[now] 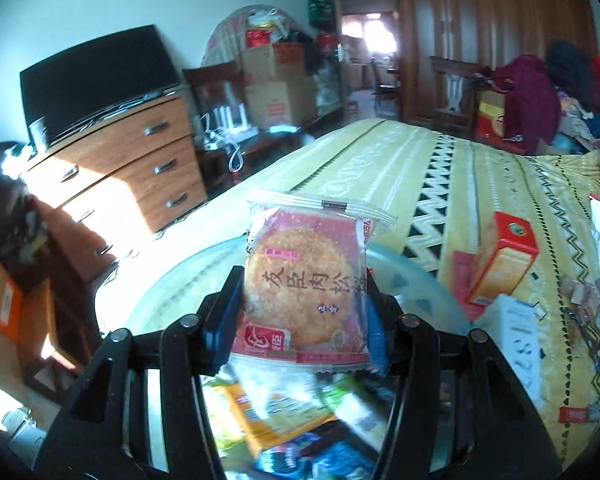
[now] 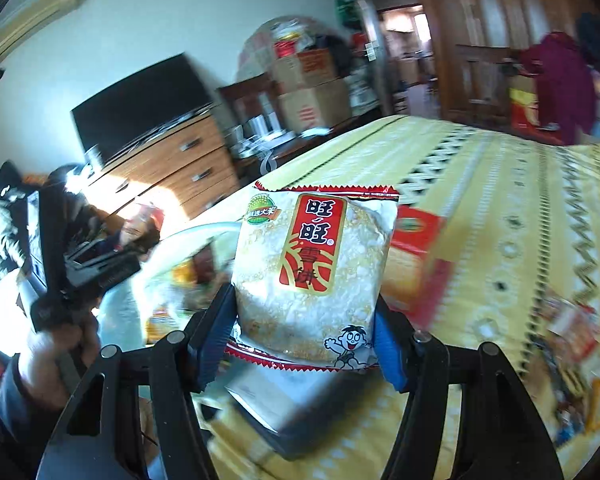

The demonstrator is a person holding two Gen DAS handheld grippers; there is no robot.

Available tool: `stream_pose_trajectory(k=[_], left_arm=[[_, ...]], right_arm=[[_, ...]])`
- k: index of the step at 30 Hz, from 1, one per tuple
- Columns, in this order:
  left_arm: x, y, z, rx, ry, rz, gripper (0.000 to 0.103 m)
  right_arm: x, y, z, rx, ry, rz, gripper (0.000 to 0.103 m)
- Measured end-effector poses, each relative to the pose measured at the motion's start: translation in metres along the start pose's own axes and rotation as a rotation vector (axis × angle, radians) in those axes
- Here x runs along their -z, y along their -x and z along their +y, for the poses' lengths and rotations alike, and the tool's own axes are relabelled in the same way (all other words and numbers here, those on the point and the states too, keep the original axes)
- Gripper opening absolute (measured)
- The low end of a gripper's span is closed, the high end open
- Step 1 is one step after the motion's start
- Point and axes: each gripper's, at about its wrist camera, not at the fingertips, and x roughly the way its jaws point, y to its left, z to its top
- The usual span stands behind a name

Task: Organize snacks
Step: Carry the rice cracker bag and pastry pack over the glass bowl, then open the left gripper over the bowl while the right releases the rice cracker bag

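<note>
My left gripper (image 1: 302, 312) clamps a pink pork-floss cake packet (image 1: 306, 284) above the blue basin (image 1: 416, 276); right gripper (image 2: 304, 320) clamps a rice cracker packet (image 2: 312, 276). Only right view shows my left hand (image 2: 56, 344).

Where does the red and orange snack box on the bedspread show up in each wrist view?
Left wrist: red and orange snack box at right of centre, tilted on the bedspread, right of the held packet.
Right wrist: blurred, at centre right, partly behind the held white packet.
Shared landmark: black TV on the dresser.
</note>
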Motion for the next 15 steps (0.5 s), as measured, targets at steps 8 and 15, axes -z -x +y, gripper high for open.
stream_pose_trajectory(k=[8,15], left_arm=[[0.003,-0.003,0.030,-0.013,0.050,0.013,0.054],[0.006,-0.003,0.043,0.000,0.072,0.026,0.054]], right_arm=[[-0.009,-0.060,0.055,-0.048,0.047,0.093,0.067],[-0.012,-0.080,0.076,-0.046,0.072,0.124,0.067]])
